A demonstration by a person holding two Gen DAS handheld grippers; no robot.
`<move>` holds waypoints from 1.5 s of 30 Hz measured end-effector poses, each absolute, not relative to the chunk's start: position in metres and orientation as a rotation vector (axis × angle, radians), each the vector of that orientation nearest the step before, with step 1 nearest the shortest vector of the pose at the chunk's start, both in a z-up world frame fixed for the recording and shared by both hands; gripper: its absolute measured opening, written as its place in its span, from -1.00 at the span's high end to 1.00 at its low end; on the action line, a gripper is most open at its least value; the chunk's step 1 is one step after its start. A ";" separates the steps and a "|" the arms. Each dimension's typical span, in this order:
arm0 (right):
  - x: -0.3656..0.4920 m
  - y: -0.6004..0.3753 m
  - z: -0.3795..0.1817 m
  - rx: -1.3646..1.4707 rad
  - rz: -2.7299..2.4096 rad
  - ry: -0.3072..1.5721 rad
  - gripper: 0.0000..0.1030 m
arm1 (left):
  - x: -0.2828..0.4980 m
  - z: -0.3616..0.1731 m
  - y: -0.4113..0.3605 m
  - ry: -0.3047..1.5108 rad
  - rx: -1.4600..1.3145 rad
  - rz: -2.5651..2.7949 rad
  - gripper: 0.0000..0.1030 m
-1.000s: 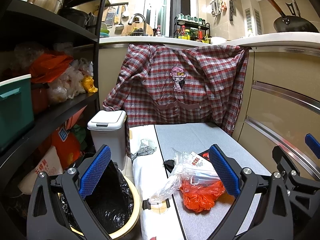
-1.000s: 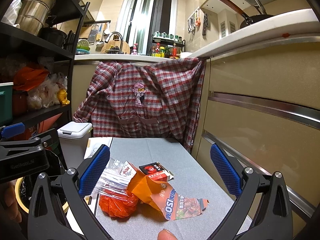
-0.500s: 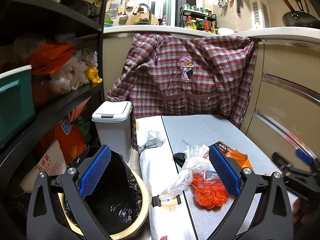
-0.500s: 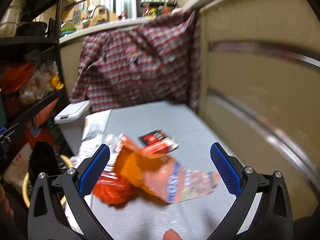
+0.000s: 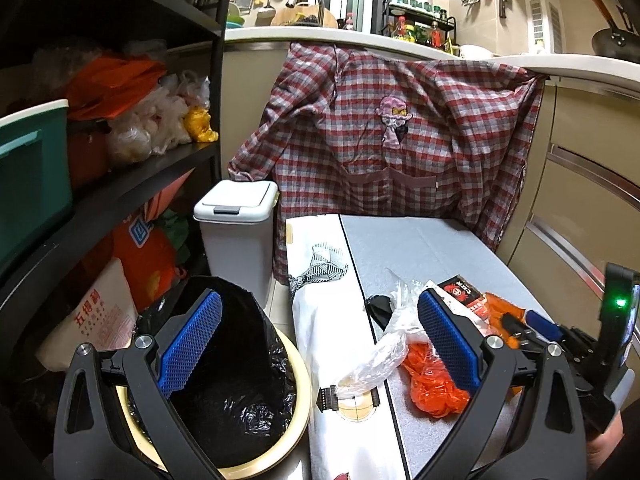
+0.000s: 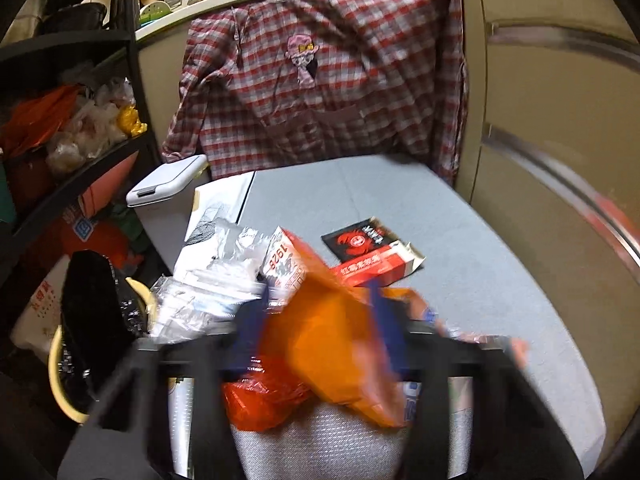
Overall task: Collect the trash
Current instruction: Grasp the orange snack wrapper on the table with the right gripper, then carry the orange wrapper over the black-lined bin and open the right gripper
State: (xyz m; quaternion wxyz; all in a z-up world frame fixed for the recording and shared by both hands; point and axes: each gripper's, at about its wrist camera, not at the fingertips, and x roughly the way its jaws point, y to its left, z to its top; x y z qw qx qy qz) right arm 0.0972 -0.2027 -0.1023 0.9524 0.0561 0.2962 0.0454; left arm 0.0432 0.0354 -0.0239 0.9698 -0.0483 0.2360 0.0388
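Change: a second ago the right gripper (image 6: 316, 332) stood wide apart above the trash; now its blue pads have drawn in on the orange snack bag (image 6: 340, 344), and the right-wrist view is blurred.
Right gripper: narrowed onto the orange snack bag, a pad on each side of it.
Left gripper (image 5: 320, 344): as wide as before, holding nothing, hanging between bin and table.
Bin (image 5: 236, 396): black-lined, just left of the grey table (image 5: 432, 248).
Red mesh bag (image 5: 432, 380): on the table, touching the clear plastic bag (image 5: 384, 352).
Red carton (image 6: 376, 264): on the table, just beyond the orange snack bag.
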 end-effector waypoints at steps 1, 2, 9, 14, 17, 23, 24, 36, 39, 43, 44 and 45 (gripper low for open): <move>0.095 -0.205 -0.102 0.119 0.089 0.599 0.55 | 0.046 -0.026 0.034 0.485 -0.099 0.075 -0.85; 0.093 -0.206 -0.100 0.120 0.081 0.593 0.60 | 0.048 -0.027 0.033 0.490 -0.099 0.071 -0.85; 0.068 -0.235 -0.069 0.134 -0.030 0.470 0.64 | 0.071 -0.049 0.003 0.577 -0.158 -0.038 -0.85; 0.063 -0.252 -0.058 0.165 -0.051 0.446 0.64 | 0.089 -0.071 -0.030 0.611 -0.126 -0.115 -0.85; 0.062 -0.251 -0.058 0.151 -0.042 0.439 0.64 | 0.103 -0.085 -0.039 0.656 -0.141 -0.137 -0.78; 0.060 -0.244 -0.059 0.103 -0.026 0.416 0.64 | 0.116 -0.103 -0.044 0.756 -0.187 -0.224 0.45; 0.060 -0.245 -0.059 0.103 -0.025 0.416 0.64 | 0.114 -0.103 -0.045 0.750 -0.187 -0.230 0.67; 0.042 -0.245 -0.044 0.066 -0.063 0.320 0.64 | 0.073 -0.045 -0.046 0.559 -0.103 -0.279 0.98; 0.034 -0.250 -0.031 0.086 -0.058 0.290 0.64 | 0.060 -0.023 -0.036 0.502 -0.094 -0.259 0.98; 0.022 -0.248 -0.007 0.117 -0.019 0.244 0.64 | 0.046 0.002 -0.012 0.446 -0.087 -0.201 0.98; 0.019 -0.245 -0.001 0.119 -0.004 0.230 0.64 | 0.043 0.007 -0.006 0.435 -0.083 -0.183 0.98; 0.015 -0.239 0.007 0.119 0.020 0.212 0.64 | 0.039 0.012 0.000 0.424 -0.079 -0.162 0.98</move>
